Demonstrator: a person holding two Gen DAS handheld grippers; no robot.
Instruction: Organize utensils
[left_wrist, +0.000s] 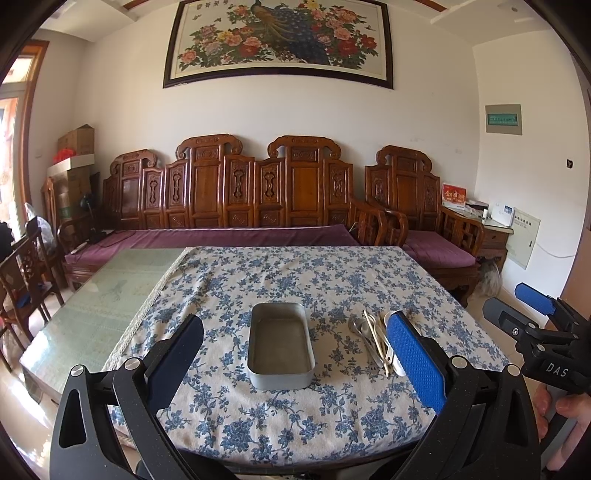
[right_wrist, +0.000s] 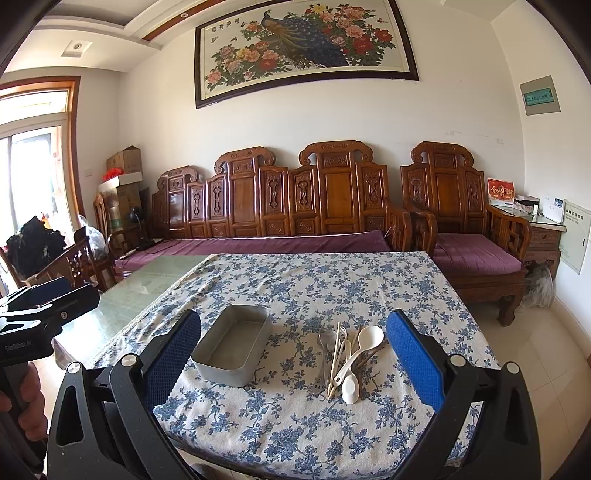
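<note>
An empty grey metal tin (left_wrist: 280, 347) (right_wrist: 232, 345) lies on the blue-flowered tablecloth. Right of it lies a loose pile of utensils (left_wrist: 375, 341) (right_wrist: 349, 356): white ceramic spoons (right_wrist: 364, 341), a metal spoon (right_wrist: 327, 341), a fork and chopsticks (right_wrist: 336, 360). My left gripper (left_wrist: 295, 354) is open, held above the near table edge with the tin between its fingers in view; its right finger hides part of the pile. My right gripper (right_wrist: 295, 354) is open too, framing the tin and the pile. Neither holds anything. The right gripper (left_wrist: 532, 314) also shows at the right edge of the left wrist view.
The tablecloth (left_wrist: 295, 280) covers the right part of a glass-topped table (left_wrist: 110, 295). A carved wooden sofa (left_wrist: 236, 206) with purple cushions stands behind it, an armchair (right_wrist: 469, 221) at the right. A wooden chair (left_wrist: 26, 273) stands left. A person's hand (left_wrist: 569, 410) holds the right gripper's handle.
</note>
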